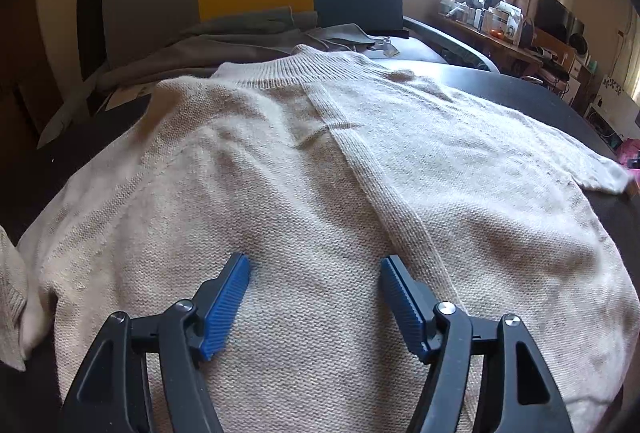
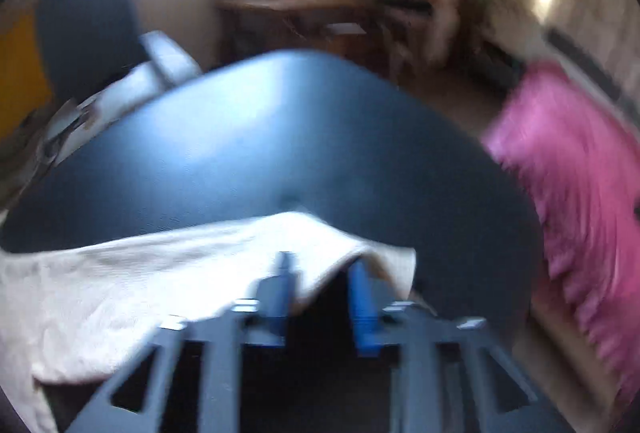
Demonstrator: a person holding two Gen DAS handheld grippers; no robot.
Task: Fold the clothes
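Sweater (image 1: 320,173) lies flat across dark counter (image 2: 280,137), collar far side, ready for fold. Left gripper (image 1: 316,265) spread wide, hovering over hem, grips nothing. Right gripper (image 2: 322,265) fingers apart at sleeve edge (image 2: 384,261); blurred, prob. not pinching.

right wrist view blurred, sweater (image 1: 320,161) cut off at bottom edge

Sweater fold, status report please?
Left hand-held gripper open above cream sweater. Right hand-held gripper open at sweater's edge, view blurred. Sweater spread on dark table.
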